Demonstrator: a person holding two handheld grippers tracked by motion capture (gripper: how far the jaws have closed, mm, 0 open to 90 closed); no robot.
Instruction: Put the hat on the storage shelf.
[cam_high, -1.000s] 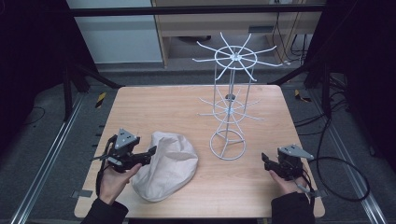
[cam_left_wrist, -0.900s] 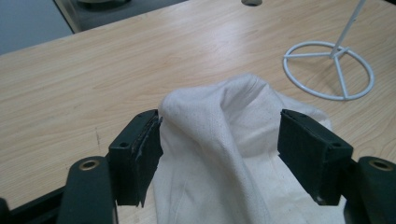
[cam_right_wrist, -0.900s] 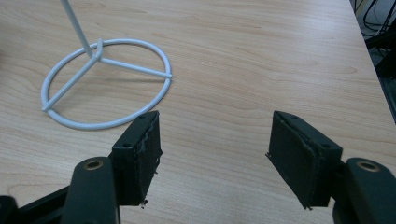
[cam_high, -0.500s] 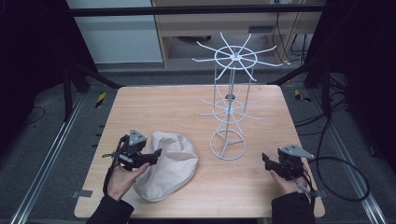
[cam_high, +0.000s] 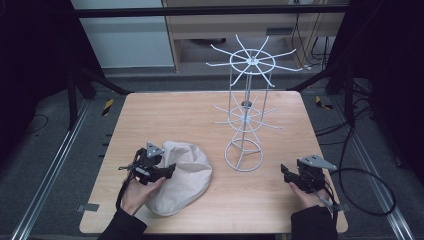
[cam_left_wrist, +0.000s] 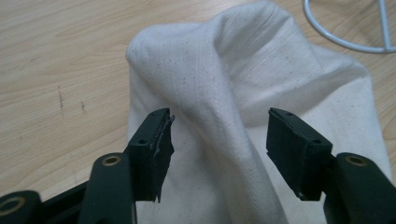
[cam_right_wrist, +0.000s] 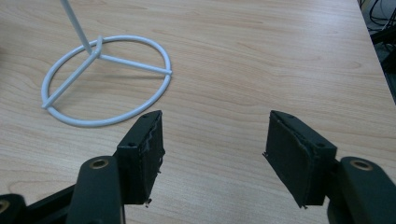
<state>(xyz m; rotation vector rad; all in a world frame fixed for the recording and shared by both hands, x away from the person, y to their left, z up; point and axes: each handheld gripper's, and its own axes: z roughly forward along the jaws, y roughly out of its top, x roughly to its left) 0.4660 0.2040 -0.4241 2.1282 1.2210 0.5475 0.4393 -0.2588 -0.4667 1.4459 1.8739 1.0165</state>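
nearby, wire rack beside cloth bag; left gripper closing, astride fold, ungripped; right gripper released.

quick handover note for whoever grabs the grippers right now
Left gripper: open, jaws just been closing, straddling a raised fold of the white cloth bag, pads not yet pressing it.
Right gripper: open over bare table, holding nothing, near the white wire rack base.
Done: bag reached. Left: pinch the fold and lift; probably hang it on the rack.
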